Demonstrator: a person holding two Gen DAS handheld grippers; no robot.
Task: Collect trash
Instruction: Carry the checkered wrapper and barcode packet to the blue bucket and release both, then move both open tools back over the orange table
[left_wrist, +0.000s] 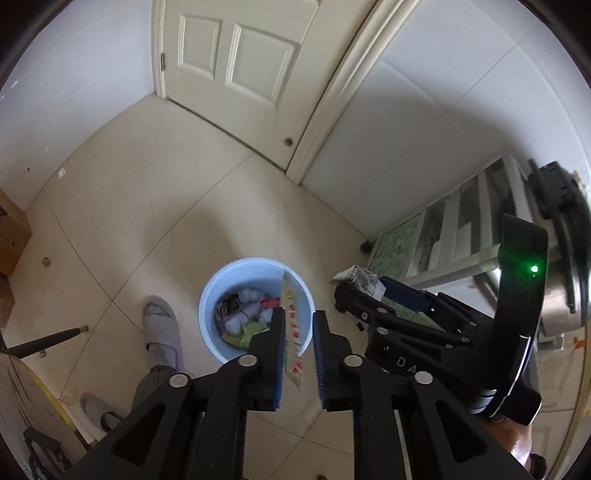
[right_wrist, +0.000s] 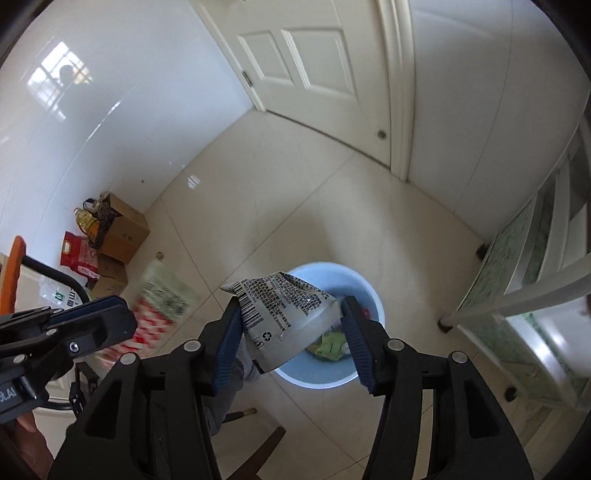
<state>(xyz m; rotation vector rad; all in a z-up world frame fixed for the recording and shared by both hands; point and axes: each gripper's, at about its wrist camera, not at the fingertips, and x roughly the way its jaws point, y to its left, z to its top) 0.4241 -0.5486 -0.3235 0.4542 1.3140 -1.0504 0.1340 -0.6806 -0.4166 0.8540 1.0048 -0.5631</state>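
left gripper (left_wrist: 299, 347): black frame, blue fingers (left_wrist: 279, 354), silver screws | right gripper (right_wrist: 288, 339): same | person: grey slippers (left_wrist: 162, 325)

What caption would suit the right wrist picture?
Right gripper dangling a silver wrapper over a blue trash bin.

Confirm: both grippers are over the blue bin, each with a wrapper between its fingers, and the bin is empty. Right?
Not quite: the blue bin is not empty. The left wrist view shows crumpled wrappers and paper already inside it. The rest stands: the left gripper has a red-and-green wrapper between its fingers, the right gripper a silver wrapper, both above the bin.
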